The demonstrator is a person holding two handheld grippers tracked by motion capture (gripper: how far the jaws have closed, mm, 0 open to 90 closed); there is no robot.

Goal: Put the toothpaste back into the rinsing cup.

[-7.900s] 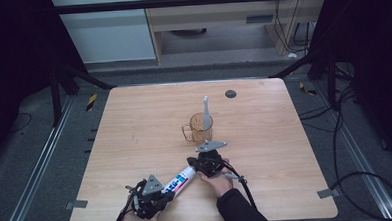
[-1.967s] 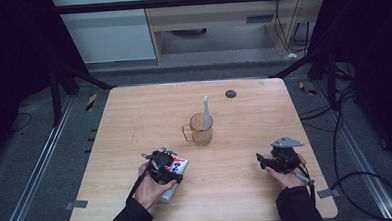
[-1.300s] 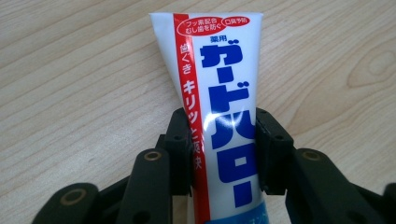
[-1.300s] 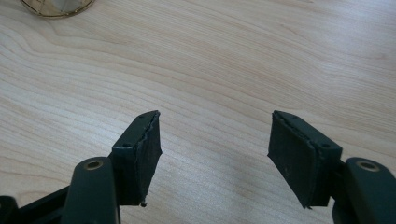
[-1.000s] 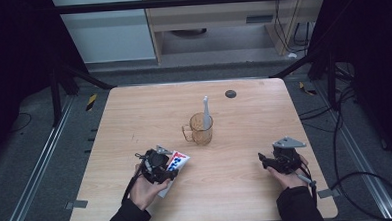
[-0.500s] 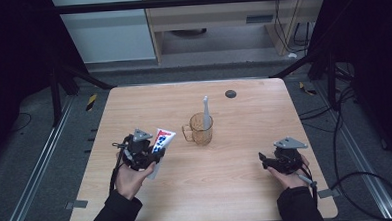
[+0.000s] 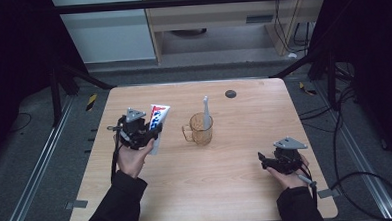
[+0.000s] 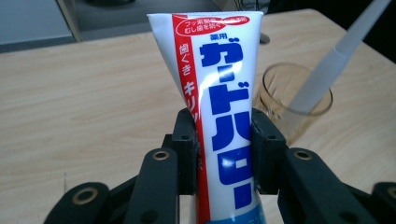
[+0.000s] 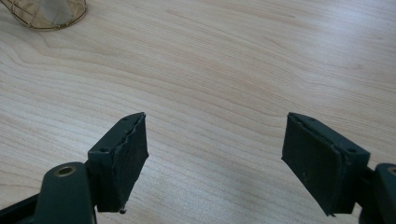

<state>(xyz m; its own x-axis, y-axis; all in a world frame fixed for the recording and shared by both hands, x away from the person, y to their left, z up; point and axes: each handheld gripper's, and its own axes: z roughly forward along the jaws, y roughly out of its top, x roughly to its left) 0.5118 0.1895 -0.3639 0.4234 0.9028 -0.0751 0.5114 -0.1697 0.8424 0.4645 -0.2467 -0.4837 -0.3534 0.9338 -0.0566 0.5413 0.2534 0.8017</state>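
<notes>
Since approx 1 s back: left gripper point(image 7: 146, 132) + toothpaste tube point(image 7: 157, 121) have gone up and toward the table's left-far area, tube tipped from lying low near the front edge to standing nearly upright. Right gripper point(image 7: 264, 160) hasn't shifted, but its jaws have just been opening, nothing between them.

Tube look: white plastic, red stripe down one side w/ white lettering, big blue characters down the middle, red oval label near the flat crimped end, pale blue band lower down by the jaws. Surface glossy, no visible dents.

Tube vs tool: left gripper's jaws clamp it across its width, one pad on each long edge, approx mid-body. In the left gripper view point(image 8: 223, 140) the crimped end sticks out well past the fingertips; lower end runs down between the jaw arms, cap end hidden there. Held clear above the wooden table point(image 7: 247, 188), not touching it.

Orientation: long axis near vertical in the high view, slight lean toward the table's right-far side. Crimped end up, cap end down toward the hand.

Surroundings: amber glass mug point(image 7: 201, 131) sits just right of the tube, apart from it, w/ a white toothbrush point(image 7: 206, 111) standing in it. Mug rim also in the left gripper view point(image 8: 299, 93) behind the tube.

Right gripper point(image 9: 215, 158): jaws spread wide, empty, bare wood under them, near the table's front-right corner, well apart from tube and mug.
</notes>
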